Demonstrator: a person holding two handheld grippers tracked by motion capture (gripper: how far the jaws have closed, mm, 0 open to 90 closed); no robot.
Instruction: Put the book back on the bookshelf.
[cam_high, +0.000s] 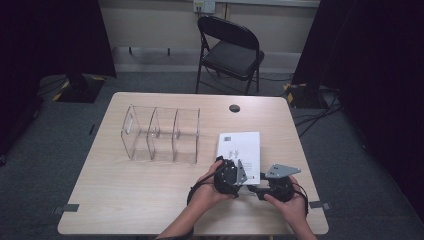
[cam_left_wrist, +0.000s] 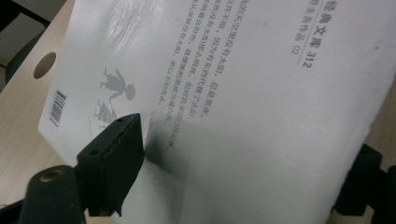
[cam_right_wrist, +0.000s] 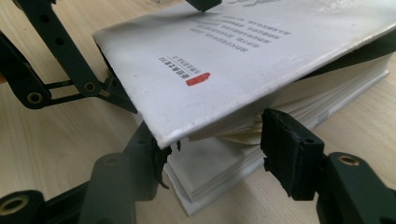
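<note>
A white paperback book (cam_high: 240, 145) lies back cover up on the right half of the table (cam_high: 140, 200). Both grippers work at its near end. My left gripper (cam_high: 235, 174) is open. In the left gripper view one finger (cam_left_wrist: 114, 158) rests on the cover (cam_left_wrist: 261, 93) and the other finger (cam_left_wrist: 364, 186) sits past the book's edge, partly under it. In the right gripper view the cover (cam_right_wrist: 243, 51) is raised off the page block (cam_right_wrist: 299, 100). My right gripper (cam_right_wrist: 217, 158) stands open around the pages' near corner, under the lifted cover.
A clear acrylic organiser (cam_high: 160, 134) with three compartments stands left of the book. A round cable hole (cam_high: 234, 108) sits near the table's far edge. A black folding chair (cam_high: 232, 50) stands beyond the table. Bare wood lies at the front left.
</note>
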